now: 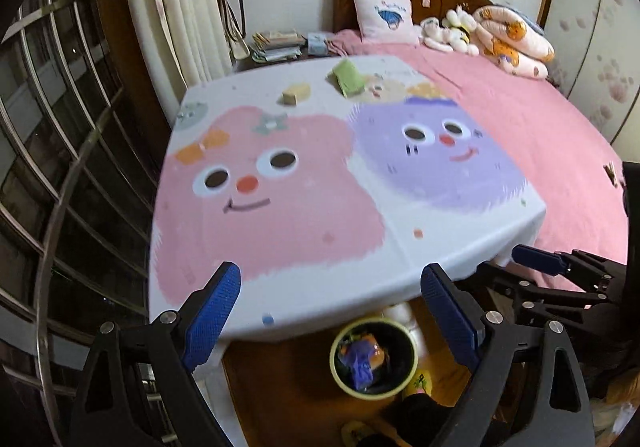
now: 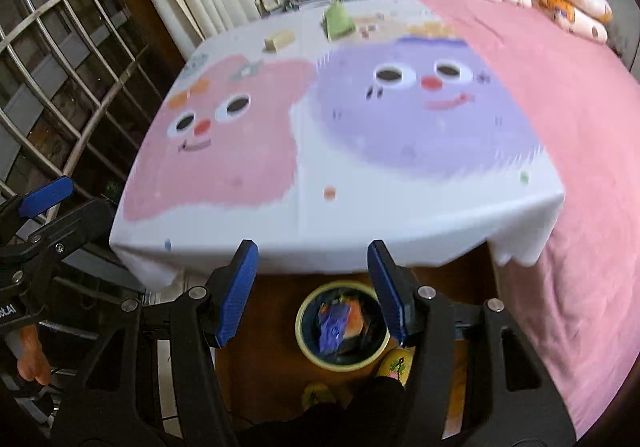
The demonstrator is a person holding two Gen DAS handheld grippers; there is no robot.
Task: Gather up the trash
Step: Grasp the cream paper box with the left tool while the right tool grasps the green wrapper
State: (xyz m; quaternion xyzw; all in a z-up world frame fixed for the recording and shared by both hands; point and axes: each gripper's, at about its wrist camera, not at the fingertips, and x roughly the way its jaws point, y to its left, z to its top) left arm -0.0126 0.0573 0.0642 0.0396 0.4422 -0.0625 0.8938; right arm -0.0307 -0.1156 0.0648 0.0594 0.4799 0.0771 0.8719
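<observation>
left gripper (image 1: 330, 323): jaws spread wide, nothing between the blue pads, so it's let go of whatever it had. It hangs over the near edge of the table, tilted down.
right gripper (image 2: 312, 291): same deal, parted and empty, just to the right of the other one.
trash bin (image 1: 374, 359): yellow-rimmed, dark liner, on the wood floor at 6 o'clock from the table, half tucked under the edge. There's already a purple-and-orange wrapper (image 2: 338, 321) sitting in it.
trash left on the table: a green packet (image 1: 347, 77) and a small tan block (image 1: 296, 93), both way out at 12 o'clock near the far edge, close together but not touching.
step in hand, my guess: reach across for those two. I'd send one gripper to each, come in low and level, and close on the narrow sides so they don't skate on the tablecloth (image 1: 280, 207).
what's around: pink bed (image 1: 540, 135) along the 3 o'clock side, stuffed toys (image 1: 448, 31) and a pillow (image 1: 382, 15) at the headboard, books stacked at 11 o'clock, barred window at 9.
in the way: honestly nothing on the cloth between here and the trash. Only worry is snagging the cloth overhang, and the person's yellow slippers (image 2: 396, 365) sit right by the bin.
</observation>
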